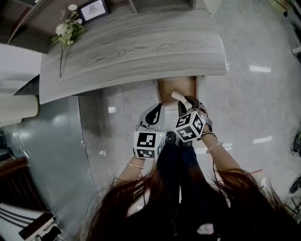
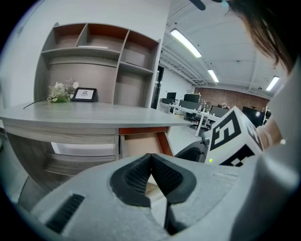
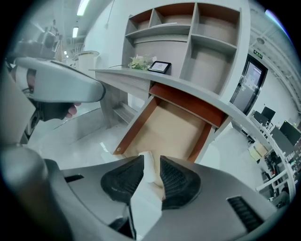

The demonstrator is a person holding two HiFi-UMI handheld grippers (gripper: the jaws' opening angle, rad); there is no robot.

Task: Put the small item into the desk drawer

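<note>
The small item (image 3: pixel 147 169) is a white folded piece. It stands between the pads of my right gripper (image 3: pixel 151 159), which is shut on it, with its left pad flat against it. In the head view the small item (image 1: pixel 177 95) sticks out of the right gripper (image 1: pixel 185 101) over the open desk drawer (image 1: pixel 176 84). The drawer (image 3: pixel 164 129) has a bare tan floor and red-brown sides. My left gripper (image 2: pixel 151 157) is shut with nothing in it, and it hangs left of the right gripper (image 2: pixel 235 136), short of the drawer (image 2: pixel 141 143).
The grey wood desk top (image 1: pixel 131 52) overhangs the drawer's back. Flowers (image 1: pixel 68 29) and a small picture frame (image 1: pixel 93 9) stand at its far left. Open shelves (image 3: pixel 188 28) rise behind the desk. A glossy tiled floor (image 1: pixel 244 94) lies to the right.
</note>
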